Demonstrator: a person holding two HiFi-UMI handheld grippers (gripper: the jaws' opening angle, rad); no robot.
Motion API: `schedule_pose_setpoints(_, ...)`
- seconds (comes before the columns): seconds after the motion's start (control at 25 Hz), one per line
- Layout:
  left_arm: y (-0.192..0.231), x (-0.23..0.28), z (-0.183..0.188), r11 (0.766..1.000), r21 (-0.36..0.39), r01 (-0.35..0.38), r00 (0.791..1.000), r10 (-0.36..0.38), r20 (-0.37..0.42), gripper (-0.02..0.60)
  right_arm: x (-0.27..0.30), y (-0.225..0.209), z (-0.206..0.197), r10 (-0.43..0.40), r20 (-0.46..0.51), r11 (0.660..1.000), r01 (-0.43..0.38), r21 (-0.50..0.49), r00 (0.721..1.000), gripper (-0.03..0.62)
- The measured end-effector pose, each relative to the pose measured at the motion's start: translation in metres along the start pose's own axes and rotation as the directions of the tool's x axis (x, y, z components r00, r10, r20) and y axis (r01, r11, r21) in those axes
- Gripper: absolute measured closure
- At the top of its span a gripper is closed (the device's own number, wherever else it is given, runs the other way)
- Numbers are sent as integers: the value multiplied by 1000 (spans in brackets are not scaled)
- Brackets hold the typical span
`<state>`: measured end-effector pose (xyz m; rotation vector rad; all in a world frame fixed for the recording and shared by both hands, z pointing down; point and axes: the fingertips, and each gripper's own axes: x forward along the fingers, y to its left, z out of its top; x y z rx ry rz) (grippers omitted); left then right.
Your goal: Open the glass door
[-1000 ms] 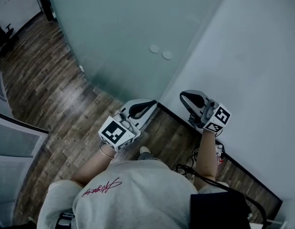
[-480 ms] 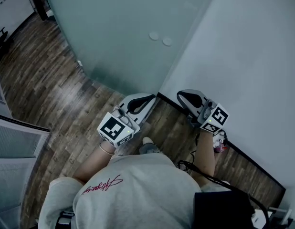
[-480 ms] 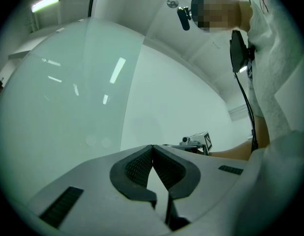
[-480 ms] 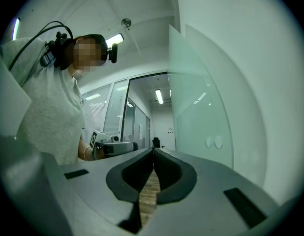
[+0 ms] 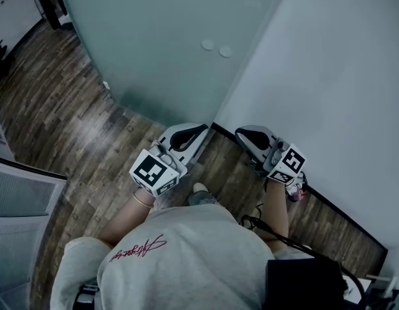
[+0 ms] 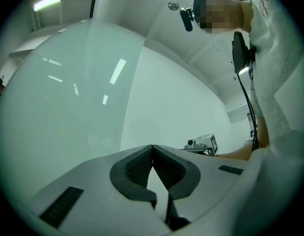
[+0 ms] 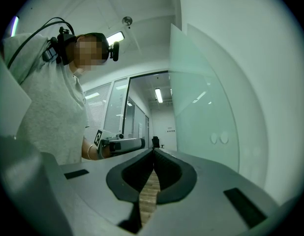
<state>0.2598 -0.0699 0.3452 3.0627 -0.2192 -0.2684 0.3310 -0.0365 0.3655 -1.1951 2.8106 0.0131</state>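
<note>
The glass door point(image 5: 161, 50) is the biggest thing here, a tall frosted pane that stands straight ahead of the person and fills the upper middle of the head view. Its right-hand edge runs down to the foot of the white wall point(image 5: 328, 89), and its other lower corner stands out over the wooden floor point(image 5: 64, 121). A sheet like this will likely handle as heavy and quite stiff, slow to start swinging and slow to stop. Its face is smooth enough for a pad to slide on, and its edges would chip if knocked. No bar or knob shows on this side, so the fair choices are a flat, steady push on the face well away from the pivot, or a clamp over the bare vertical edge. The left gripper point(image 5: 203, 127) and the right gripper point(image 5: 239, 133) hang side by side at waist height, pointed at the foot of the pane and near it but not touching it. Each gripper view shows the ribbed pads pressed together at the tips with nothing between them, so both are closed and empty. Smallest are two round discs point(image 5: 207, 44) set close together in the glass near the wall side. They may be a lock or handle fitting, though the frosting hides what they carry.
</note>
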Motion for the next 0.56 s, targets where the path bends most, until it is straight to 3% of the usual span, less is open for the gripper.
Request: schedule_pose_setpoints(0.56, 0, 4, -5, 1000, 4, 15, 1000, -15, -1, 569, -4, 0, -7, -20, -3, 1000, 20, 5, 1000, 576)
